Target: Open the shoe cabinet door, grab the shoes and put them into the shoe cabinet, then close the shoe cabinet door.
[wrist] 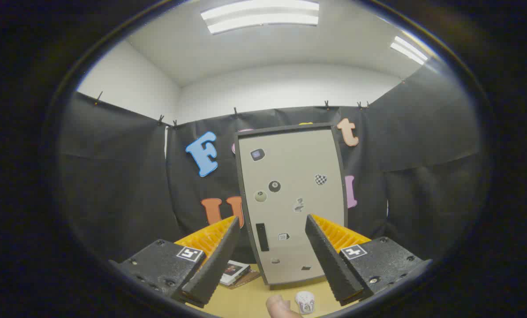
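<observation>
Gripper [272, 258] jaws hang released and empty, aimed at the closed shoe cabinet door [291, 198] standing upright straight ahead on the counter [250, 300], its dark handle [262, 237] near the left jaw.

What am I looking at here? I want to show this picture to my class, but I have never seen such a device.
This is a handheld gripper, a two-fingered tool that a person carries. The camera rides on it and looks forward along its jaws, the two dark wedges with orange backs. They stand open and hold nothing. Beyond them stands a pale shoe cabinet, its door shut, with small stickers and a dark handle on it. It rests on a wooden table. On the table lie a flat booklet-like thing left of the cabinet and a small white cup near the jaws. A fingertip shows beside the cup.
</observation>
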